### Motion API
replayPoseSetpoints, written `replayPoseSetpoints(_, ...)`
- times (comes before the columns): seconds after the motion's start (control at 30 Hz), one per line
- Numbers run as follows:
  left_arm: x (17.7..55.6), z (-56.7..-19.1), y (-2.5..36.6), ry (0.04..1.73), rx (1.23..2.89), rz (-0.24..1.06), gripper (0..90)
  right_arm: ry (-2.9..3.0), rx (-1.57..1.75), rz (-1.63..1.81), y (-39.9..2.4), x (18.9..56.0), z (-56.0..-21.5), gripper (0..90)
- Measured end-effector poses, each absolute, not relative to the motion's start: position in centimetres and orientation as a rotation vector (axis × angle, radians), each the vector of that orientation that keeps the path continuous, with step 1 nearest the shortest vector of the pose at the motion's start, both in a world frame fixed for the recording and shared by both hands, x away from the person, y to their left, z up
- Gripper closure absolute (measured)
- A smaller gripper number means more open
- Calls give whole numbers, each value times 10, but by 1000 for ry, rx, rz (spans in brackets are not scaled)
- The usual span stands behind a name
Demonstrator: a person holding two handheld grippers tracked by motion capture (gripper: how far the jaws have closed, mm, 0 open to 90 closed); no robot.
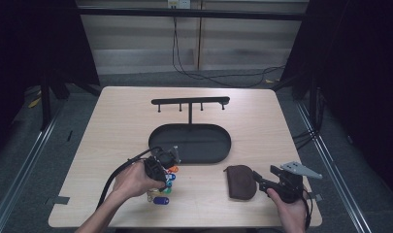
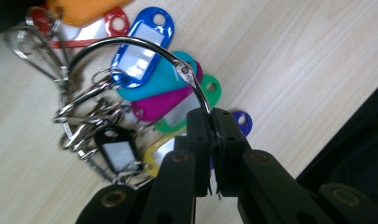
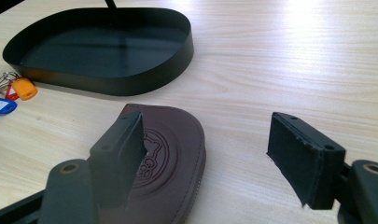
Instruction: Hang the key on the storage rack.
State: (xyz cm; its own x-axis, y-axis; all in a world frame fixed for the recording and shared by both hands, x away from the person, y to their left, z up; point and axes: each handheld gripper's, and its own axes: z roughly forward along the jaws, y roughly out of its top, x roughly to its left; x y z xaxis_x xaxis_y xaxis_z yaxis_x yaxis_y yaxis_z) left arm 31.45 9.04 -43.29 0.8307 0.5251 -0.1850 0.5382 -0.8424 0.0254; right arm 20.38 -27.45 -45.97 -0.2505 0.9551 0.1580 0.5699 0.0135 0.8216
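pouch (image 1: 240,181), one tray (image 1: 190,156), two tools

Dim, dark-edged high view; the close views are brighter, with glare on the table (image 3: 308,28) and blurred jaws.

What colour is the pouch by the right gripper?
Dark brown pouch, with an embossed round emblem; clearest in the right gripper view.

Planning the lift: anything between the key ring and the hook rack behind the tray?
Only the black tray lies between. The left claw is shut on the key ring; the rack stands behind the tray, hooks bare. The pouch sits off to the side.
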Motion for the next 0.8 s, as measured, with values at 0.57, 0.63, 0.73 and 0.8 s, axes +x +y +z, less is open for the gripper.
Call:
replayPoseSetpoints(0.57,321,-402,108,908,2863,-212,874,1847,1560,1136,-275,203,-459,273)
replayPoseSetpoints(0.63,322,-397,111,896,2857,-206,875,1848,1559,1134,-275,203,-459,273)
replayPoseSetpoints(0.73,323,-389,115,901,2835,-192,877,1851,1555,1131,-275,203,-459,273)
replayPoseSetpoints(0.8,325,-385,117,898,2830,-189,878,1850,1559,1131,-274,204,-459,273)
